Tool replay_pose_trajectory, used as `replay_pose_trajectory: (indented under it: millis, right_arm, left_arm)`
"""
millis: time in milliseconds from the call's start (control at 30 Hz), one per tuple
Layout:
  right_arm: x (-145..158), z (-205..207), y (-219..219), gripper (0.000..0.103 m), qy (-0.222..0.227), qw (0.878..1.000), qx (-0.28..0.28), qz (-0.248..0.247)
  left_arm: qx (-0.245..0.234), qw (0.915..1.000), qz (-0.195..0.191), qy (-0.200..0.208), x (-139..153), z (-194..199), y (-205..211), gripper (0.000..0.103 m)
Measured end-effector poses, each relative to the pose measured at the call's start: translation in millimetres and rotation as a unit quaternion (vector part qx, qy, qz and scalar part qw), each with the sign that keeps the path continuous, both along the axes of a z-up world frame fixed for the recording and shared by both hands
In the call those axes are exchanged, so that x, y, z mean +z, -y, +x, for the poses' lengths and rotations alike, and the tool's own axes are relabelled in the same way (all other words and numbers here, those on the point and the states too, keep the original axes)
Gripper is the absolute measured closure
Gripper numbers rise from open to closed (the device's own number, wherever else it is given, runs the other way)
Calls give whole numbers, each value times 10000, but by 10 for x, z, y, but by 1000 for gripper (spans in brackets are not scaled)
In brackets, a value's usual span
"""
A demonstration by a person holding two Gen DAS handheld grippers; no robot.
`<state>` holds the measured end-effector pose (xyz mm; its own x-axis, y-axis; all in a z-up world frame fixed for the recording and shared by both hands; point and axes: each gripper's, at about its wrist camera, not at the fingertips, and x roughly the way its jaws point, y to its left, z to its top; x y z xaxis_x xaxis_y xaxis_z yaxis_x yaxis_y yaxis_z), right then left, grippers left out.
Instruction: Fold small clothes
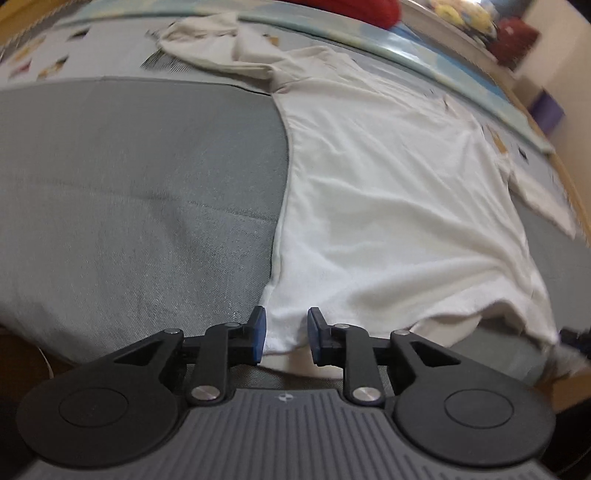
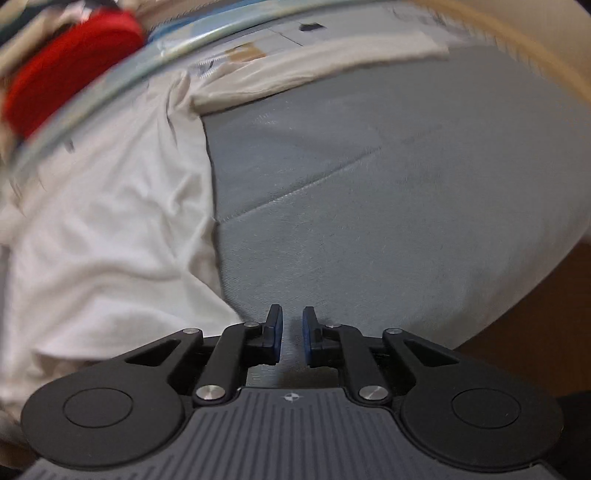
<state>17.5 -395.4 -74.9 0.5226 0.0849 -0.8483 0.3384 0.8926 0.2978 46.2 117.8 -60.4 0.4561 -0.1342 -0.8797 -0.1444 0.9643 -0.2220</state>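
Observation:
A white T-shirt (image 1: 388,206) lies spread on a grey cushion (image 1: 129,192). My left gripper (image 1: 285,334) is open, and the shirt's near left hem corner lies between its blue pads. In the right wrist view the same shirt (image 2: 107,229) lies on the left, with a sleeve (image 2: 303,70) stretched toward the far right. My right gripper (image 2: 291,334) is open by a narrow gap with nothing in it. It hovers over the bare grey cushion (image 2: 388,206) just right of the shirt's near corner.
A red cushion (image 2: 70,70) sits beyond the shirt at the far edge. A patterned sheet (image 1: 55,55) lies past the grey cushion. Coloured toys (image 1: 465,18) sit far right. A brown floor (image 2: 535,314) shows beyond the cushion's right edge.

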Motion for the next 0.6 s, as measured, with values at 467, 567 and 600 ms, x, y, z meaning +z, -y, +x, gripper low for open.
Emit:
replay_pose_trajectory:
  millis: [467, 567, 600]
  right_arm:
    - [-150, 173, -260, 74, -58, 9979, 560, 308]
    - [-86, 154, -241, 100, 67, 9992, 381, 99]
    - [-13, 127, -188, 100, 287, 9995, 150, -50]
  left_arm:
    - [437, 9971, -456, -423, -218, 114, -77, 63]
    - [285, 9987, -279, -327, -176, 127, -67, 103]
    - [372, 9990, -214, -129, -95, 87, -103, 103]
